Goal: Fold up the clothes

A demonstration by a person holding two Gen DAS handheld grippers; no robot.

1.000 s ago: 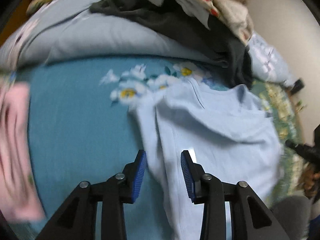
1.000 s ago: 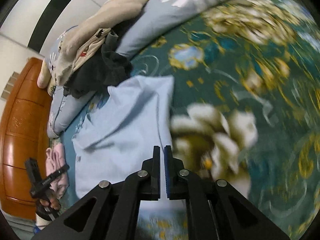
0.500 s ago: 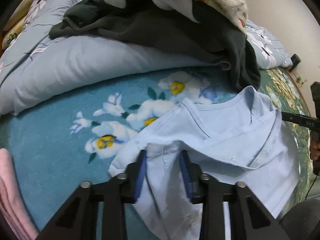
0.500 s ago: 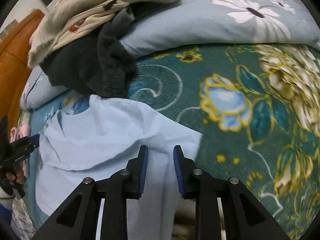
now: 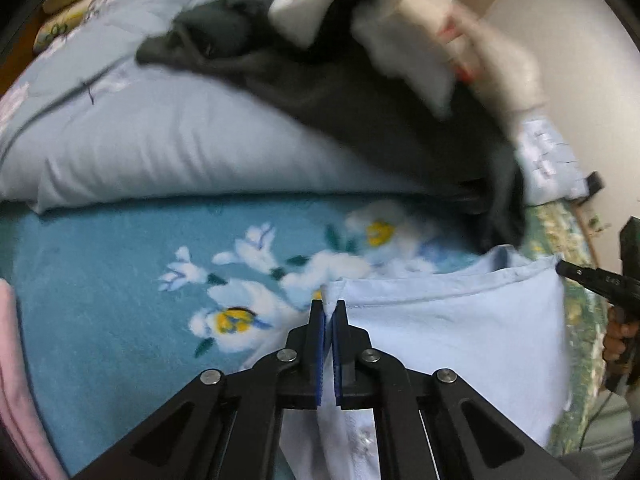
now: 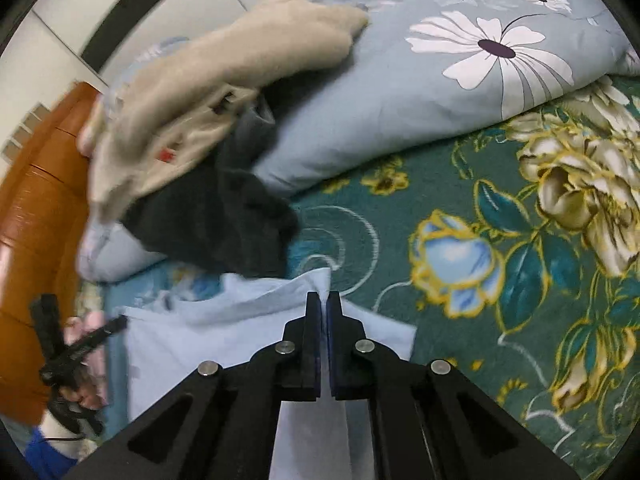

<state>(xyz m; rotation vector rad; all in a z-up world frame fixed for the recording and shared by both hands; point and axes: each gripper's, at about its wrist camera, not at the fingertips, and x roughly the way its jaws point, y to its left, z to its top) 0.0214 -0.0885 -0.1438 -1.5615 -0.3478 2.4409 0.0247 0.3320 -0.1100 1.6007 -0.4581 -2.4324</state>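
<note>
The light-blue shirt [image 5: 448, 332] lies on the bed [image 5: 100, 280], just in front of the dark garment pile [image 5: 360, 104]. Left gripper [image 5: 329, 312] and right gripper [image 6: 324, 304] fingers are clamped on opposite shirt corners. Keep the edge taut; move both corners together and align hems.

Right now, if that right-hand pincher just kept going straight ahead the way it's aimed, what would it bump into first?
Probably the dark garment hanging off the clothes pile, just past the light blue shirt the right gripper is pinching. Depth is hard to judge; it could skim the bedspread instead.

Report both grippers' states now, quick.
Left gripper: closed on the light blue shirt at its edge.
Right gripper: closed on the same shirt's other corner.
</note>
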